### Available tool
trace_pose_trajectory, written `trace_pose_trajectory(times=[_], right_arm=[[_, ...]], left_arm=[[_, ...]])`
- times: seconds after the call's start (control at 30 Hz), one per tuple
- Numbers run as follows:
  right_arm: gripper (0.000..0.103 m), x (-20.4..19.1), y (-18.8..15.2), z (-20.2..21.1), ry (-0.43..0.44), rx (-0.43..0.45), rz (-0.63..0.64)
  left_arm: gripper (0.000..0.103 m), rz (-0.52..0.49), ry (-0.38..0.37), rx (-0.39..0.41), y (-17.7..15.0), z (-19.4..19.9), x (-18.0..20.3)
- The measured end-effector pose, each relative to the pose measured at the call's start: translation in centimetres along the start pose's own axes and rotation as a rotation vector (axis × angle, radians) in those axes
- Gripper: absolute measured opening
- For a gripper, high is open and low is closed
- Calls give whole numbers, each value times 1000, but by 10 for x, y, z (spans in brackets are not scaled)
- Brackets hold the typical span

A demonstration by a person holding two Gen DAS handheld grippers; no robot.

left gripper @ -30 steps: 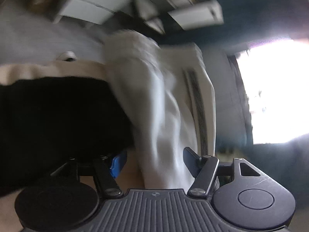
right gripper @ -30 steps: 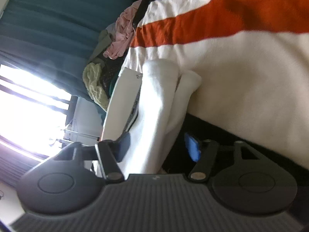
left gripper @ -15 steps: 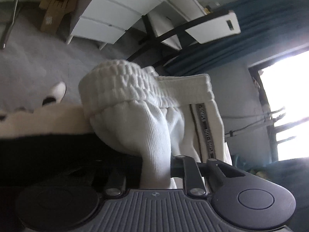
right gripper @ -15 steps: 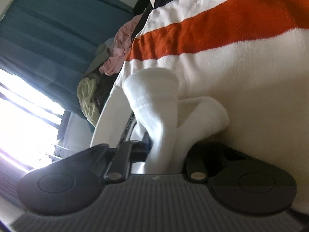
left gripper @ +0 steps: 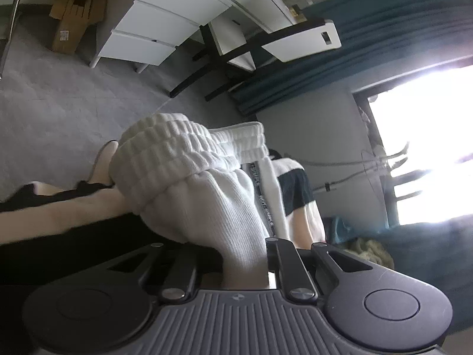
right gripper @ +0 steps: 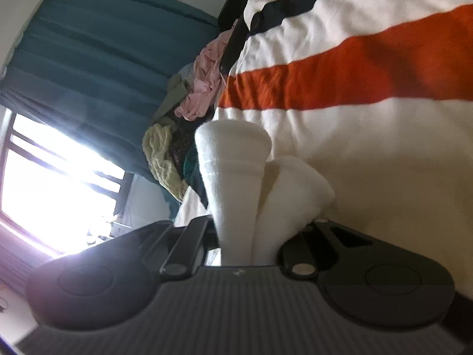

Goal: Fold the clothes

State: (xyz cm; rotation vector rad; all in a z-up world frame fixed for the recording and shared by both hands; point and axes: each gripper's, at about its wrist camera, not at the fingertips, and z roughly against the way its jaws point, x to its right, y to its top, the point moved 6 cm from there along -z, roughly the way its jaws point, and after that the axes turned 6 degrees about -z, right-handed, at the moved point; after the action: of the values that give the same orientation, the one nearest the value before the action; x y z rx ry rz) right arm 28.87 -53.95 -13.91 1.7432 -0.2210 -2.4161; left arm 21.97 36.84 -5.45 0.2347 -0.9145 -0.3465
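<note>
Grey floor (left gripper: 59, 112), white drawers (left gripper: 153, 26) and teal curtain (left gripper: 369, 32) sit behind your left claw (left gripper: 244, 261); striped bedcover (right gripper: 369, 68), cream with orange and black bands, fills the view behind your right claw (right gripper: 251, 245).

Left claw: pinched tight on white knit trousers (left gripper: 207, 204), the ribbed waistband (left gripper: 165, 159) bunched just ahead of the fingers. Right claw: closed narrow on two white tube-like ends (right gripper: 236, 171) of the same cloth, probably the leg ends.

Judged relation: the garment's long axis runs from one claw to the other, so you hold it at both ends, each end straight ahead of its own claw.

Left view alone shows the waistband and a lettered side stripe (left gripper: 261, 204). Right view alone shows the bedcover close behind and a clothes heap (right gripper: 189, 112) by the window (right gripper: 50, 183). Neither shows the middle span, so sag or an existing fold cannot be told.
</note>
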Motion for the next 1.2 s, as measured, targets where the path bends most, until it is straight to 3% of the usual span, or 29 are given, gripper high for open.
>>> trace_pose_trajectory(times=[0.17,0.33,0.43,0.57,0.67,0.8,0.83,0.87,1.07,1.2], right_arm=[[12,5,13,43,-12,28,-20],[13,37,17,74,-152,38,3],[13,52,14,84,-172,20,-45],[13,50,11,81,-206,16,52],[13,52,12,79,-197,20,33],[13,46,12,81,-193,26,77],[13,44,12,81,-193,28,88],[13,43,11,82,-193,30,99],[13,36,11,84,-196,37,126],[13,33,11,86,-199,40,141]], left_arm=[[13,-8,3,-58,-10,36,-23],[13,-42,20,-101,-27,50,-50],[15,-11,18,-131,-34,50,-72],[20,5,2,-151,-37,55,-95],[25,8,-21,-161,-38,66,-106],[33,-86,10,-175,-36,91,-113],[42,-122,18,-164,-36,99,-110],[50,-166,20,-143,-37,105,-102],[72,-434,32,-14,-42,144,-52],[79,-606,17,49,-61,157,-5]])
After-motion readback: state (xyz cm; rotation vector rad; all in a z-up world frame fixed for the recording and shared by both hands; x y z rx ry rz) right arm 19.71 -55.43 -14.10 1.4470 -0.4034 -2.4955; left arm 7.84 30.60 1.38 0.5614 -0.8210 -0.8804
